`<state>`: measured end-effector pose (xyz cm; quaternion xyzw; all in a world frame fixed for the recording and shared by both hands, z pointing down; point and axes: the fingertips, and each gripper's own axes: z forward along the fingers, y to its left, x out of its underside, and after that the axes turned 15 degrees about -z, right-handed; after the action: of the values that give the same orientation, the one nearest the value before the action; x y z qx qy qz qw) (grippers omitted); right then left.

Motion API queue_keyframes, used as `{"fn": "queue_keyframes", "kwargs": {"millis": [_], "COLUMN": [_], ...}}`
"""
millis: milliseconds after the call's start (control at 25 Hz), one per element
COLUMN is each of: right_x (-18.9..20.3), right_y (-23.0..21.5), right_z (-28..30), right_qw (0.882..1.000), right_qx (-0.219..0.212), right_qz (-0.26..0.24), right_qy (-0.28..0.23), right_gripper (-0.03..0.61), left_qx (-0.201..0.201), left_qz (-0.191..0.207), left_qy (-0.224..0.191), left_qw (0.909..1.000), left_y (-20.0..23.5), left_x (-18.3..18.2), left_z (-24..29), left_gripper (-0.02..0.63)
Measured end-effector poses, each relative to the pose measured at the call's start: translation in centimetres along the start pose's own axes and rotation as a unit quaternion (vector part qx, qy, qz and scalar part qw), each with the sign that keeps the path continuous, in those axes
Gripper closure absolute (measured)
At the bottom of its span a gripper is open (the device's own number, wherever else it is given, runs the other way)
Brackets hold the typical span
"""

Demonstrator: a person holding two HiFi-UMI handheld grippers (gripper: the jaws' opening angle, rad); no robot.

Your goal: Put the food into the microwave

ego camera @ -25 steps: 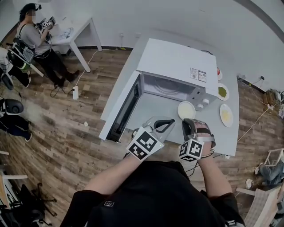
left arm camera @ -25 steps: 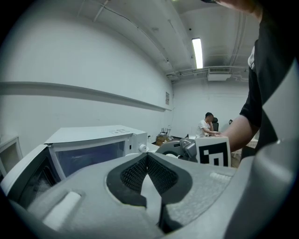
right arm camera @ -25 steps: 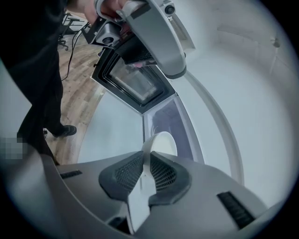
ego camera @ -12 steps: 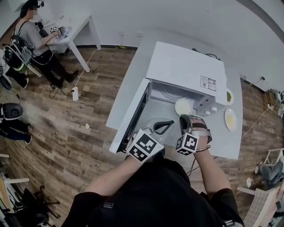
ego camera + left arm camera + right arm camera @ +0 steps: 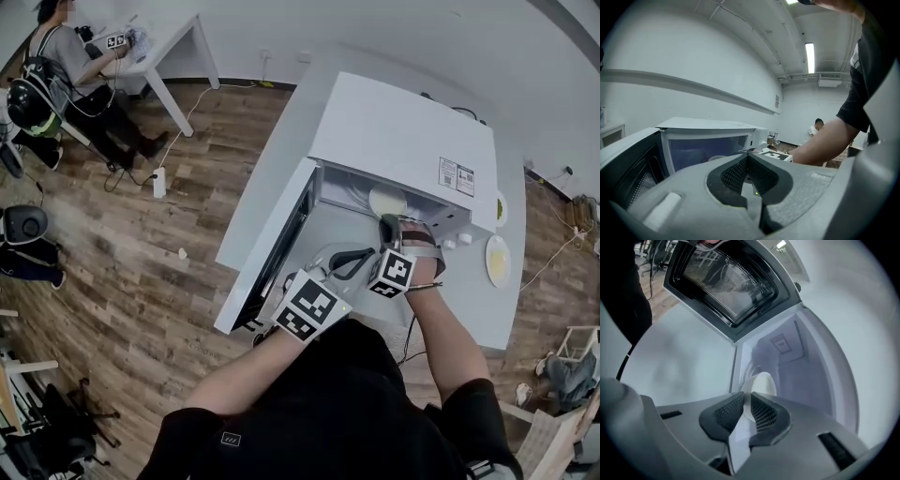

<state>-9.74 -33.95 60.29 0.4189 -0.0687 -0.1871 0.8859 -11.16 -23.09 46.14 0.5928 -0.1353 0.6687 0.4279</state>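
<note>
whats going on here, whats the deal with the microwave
A person holds a gripper in each hand in front of a white microwave whose door stands open. The right gripper is clamped on the rim of a white dish, which sits right at the cavity's opening. The left gripper is shut with nothing in it and hangs in front of the opening, beside the door.

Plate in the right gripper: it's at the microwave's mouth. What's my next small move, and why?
Probably ease the right gripper forward, then lower: its jaws clamp the rim of the plate, which hangs only just inside the open microwave.
</note>
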Motion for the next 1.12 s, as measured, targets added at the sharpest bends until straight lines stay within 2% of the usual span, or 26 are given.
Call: {"fn": "queue_keyframes", "kwargs": {"millis": [160,480,640,1000,1120], "right_x": [0.6,0.8,0.0,1.0,1.1], "right_y": [-1.3,-1.6,-3.2,-4.9,-5.2], "right_z": [1.8,5.0,5.6,7.7,7.8], "right_qw": [1.000,0.999,1.000,0.999,0.999], "right_qx": [0.011,-0.005,0.016,0.030,0.040], "right_qz": [-0.013,-0.033,-0.023,-0.020,-0.006], "right_qy": [0.013,0.023,0.010,0.019,0.017], "right_gripper": [0.520,0.520,0.520,0.510,0.498], "left_qx": [-0.002,-0.019,-0.034,-0.049,-0.049], "left_qz": [-0.002,-0.005,-0.007,-0.015,-0.023], "left_qy": [-0.003,-0.008,-0.009,-0.005,-0.006], "left_qw": [1.0000,0.9998,0.9994,0.9987,0.9985], "left_y": [0.2,2.1,3.4,5.0,5.3], "left_x": [0.3,0.3,0.1,-0.1,-0.3], "left_z": [0.5,1.1,0.9,1.2,1.2], "left_gripper": [0.606,0.606,0.606,0.606,0.606]}}
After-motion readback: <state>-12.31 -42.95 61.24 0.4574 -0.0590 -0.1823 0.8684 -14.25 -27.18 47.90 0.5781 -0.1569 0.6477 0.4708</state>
